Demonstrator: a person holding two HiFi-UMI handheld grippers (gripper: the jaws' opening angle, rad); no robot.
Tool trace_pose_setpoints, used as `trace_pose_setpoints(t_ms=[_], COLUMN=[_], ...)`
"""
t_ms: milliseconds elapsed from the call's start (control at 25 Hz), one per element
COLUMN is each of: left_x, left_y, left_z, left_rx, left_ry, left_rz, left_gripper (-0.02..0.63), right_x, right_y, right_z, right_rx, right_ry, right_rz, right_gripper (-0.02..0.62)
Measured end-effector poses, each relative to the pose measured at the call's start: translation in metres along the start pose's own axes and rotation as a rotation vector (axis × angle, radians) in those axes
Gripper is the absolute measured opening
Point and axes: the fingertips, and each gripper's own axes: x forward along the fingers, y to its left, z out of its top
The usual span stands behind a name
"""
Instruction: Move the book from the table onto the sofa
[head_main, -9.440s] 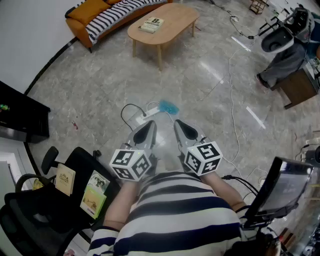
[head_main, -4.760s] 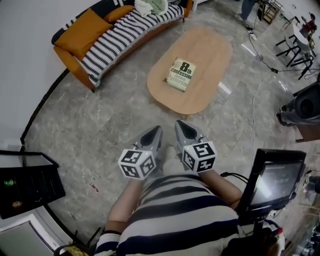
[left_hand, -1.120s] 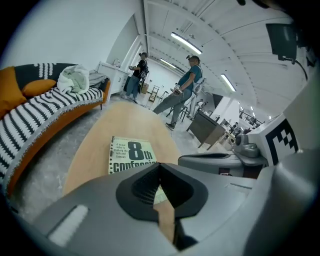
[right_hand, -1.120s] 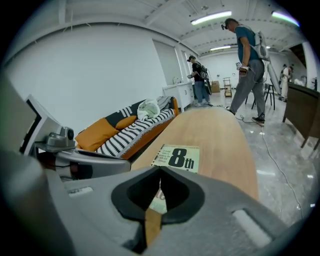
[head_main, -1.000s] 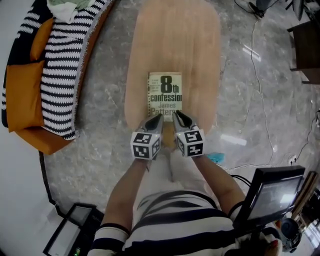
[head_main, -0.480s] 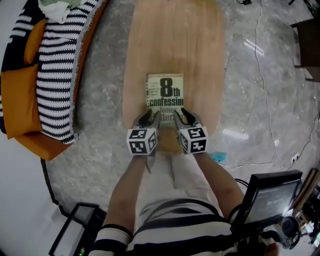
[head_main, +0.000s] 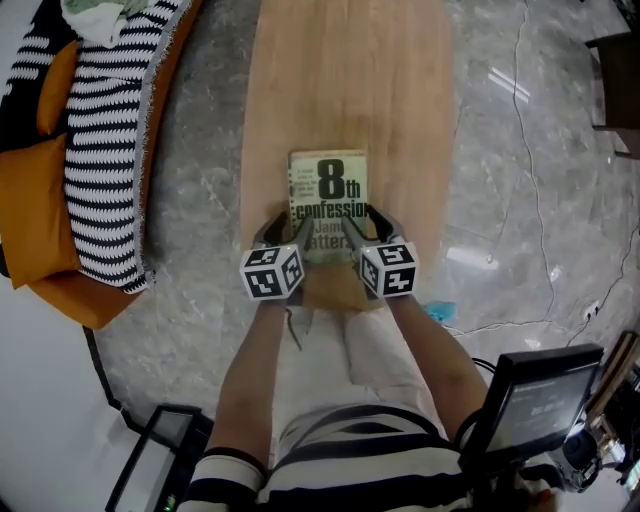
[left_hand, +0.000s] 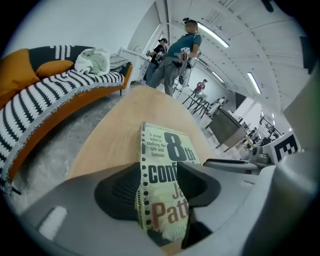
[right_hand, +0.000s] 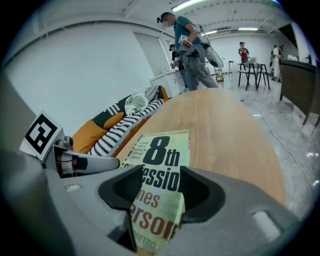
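Note:
The book (head_main: 328, 195), a yellowish paperback with "8th confession" on its cover, lies flat on the oval wooden table (head_main: 350, 80). My left gripper (head_main: 278, 224) straddles its left edge by the spine near the near corner. Its jaws are opening, with the spine (left_hand: 143, 165) between them. My right gripper (head_main: 365, 222) straddles the right edge; its jaws are opening too, with the cover (right_hand: 162, 150) between them. Neither pair of pads visibly presses on the book. The striped sofa (head_main: 100, 150) with an orange cushion stands at the left.
Crumpled clothes (head_main: 95, 15) lie on the sofa's far end. A monitor (head_main: 540, 400) stands at the lower right, and a small blue object (head_main: 440, 312) and a cable (head_main: 520, 150) lie on the marble floor. People (right_hand: 187, 45) stand beyond the table's far end.
Both grippers came down and forward to the book's near end and spread apart. Their jaws went from shut to open, and each now has a side edge of the book between its jaws.

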Motion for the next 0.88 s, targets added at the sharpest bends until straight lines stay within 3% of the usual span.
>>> trace_pose_setpoints(t_ms=[320,640,880], left_x=[0.020,0.034,0.036], left_y=[0.010,0.010,0.014], left_z=[-0.004,-0.017,-0.020], left_rx=[-0.037,-0.081,-0.081], left_ry=[0.046,0.092,0.084], left_rz=[-0.023,-0.072,-0.044], left_gripper=[0.286,0.339,0.343], right_x=[0.015,0.028,0.034], right_y=[-0.018,-0.020,-0.017], right_z=[-0.005,-0.016,-0.024], right_rx=[0.081,0.182,0.181], right_ry=[0.028,0.064,0.077], right_rz=[-0.020,0.039,0.046], right_gripper=[0.272,0.309,0.318])
